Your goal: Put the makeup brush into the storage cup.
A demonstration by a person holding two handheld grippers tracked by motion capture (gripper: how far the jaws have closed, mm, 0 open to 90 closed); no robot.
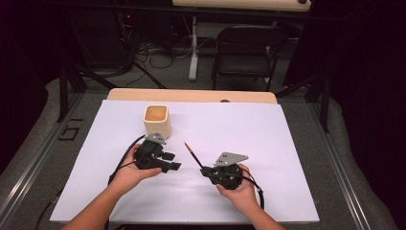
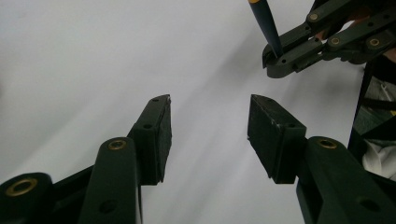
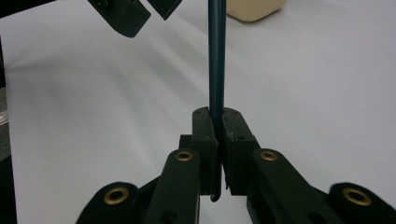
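One paintbrush [image 1: 192, 154] pinched in right tongs [image 1: 205, 169], left tongs [image 1: 171, 161] spread empty; one cup [image 1: 157, 120] near the surface's [image 1: 268, 139] far edge.

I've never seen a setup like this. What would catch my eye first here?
Probably the thin dark-blue paintbrush, clamped between the shut jaws of the right gripper and slanting up over the white sheet that covers the table. Next, the left gripper beside it, its jaws apart with nothing between them. Behind the left gripper stands a cream square cup, on the far left part of the sheet.
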